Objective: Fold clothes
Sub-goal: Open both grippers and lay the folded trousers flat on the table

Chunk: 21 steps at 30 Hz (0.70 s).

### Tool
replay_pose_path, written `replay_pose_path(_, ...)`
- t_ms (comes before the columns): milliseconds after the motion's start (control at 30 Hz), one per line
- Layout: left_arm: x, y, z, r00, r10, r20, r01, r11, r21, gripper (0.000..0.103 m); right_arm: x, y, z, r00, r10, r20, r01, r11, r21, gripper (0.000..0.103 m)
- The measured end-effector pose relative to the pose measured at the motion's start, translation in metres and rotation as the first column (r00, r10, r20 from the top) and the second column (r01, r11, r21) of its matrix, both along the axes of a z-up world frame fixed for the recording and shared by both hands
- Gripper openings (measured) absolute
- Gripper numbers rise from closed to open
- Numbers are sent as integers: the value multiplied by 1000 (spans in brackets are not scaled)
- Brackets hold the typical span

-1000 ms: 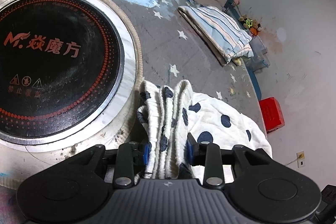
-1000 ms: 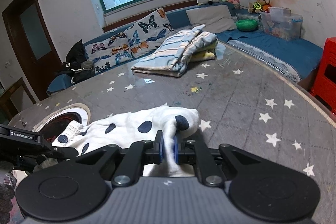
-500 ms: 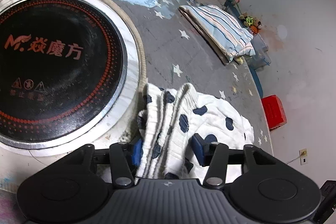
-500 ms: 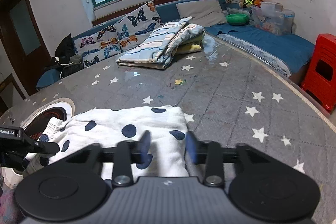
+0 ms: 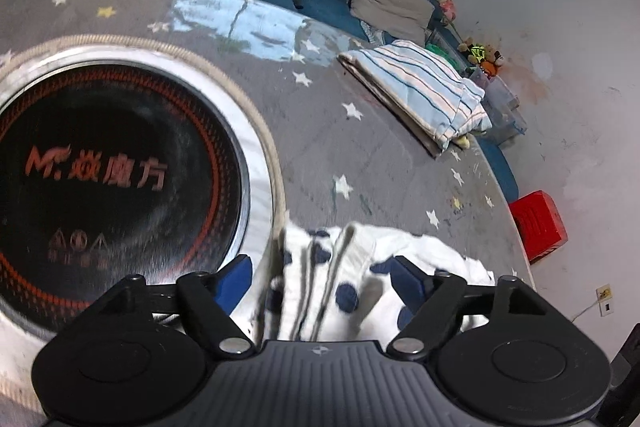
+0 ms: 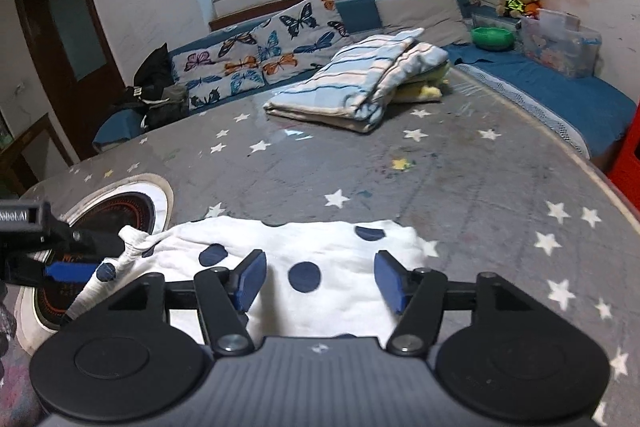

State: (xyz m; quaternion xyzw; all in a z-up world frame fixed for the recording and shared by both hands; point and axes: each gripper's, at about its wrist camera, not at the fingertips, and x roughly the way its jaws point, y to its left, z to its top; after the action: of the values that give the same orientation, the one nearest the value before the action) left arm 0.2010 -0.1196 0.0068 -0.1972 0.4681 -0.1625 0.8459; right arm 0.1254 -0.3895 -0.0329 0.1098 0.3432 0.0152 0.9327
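Now both grippers' fingers (image 6: 250, 277) are opening over the dotted garment (image 6: 320, 259)

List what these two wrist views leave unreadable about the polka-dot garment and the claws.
- Polka-dot garment, near edge: hidden behind each claw's body in both wrist views.
- Its folded edge: motion-blurred in the left wrist view, so the layers cannot be counted.
- Left claw: cut off by the right wrist view's left edge; only one blue pad shows.
- Right claw: opening, pads clear of the cloth; whether the lower fingertips touch it is unclear.
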Motion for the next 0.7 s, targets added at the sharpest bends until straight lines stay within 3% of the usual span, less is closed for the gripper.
replay_pose_path(367,28,-6,-19,1000,6,-23,-5,997,74,81,29,4,-18,998,22,-56,-24,999,-33,66)
replay_pose_path(700,34,-5,-21,1000,-5,14,3,994,110,84,38,9,-21,998,33,-53,-37,997,-70,73)
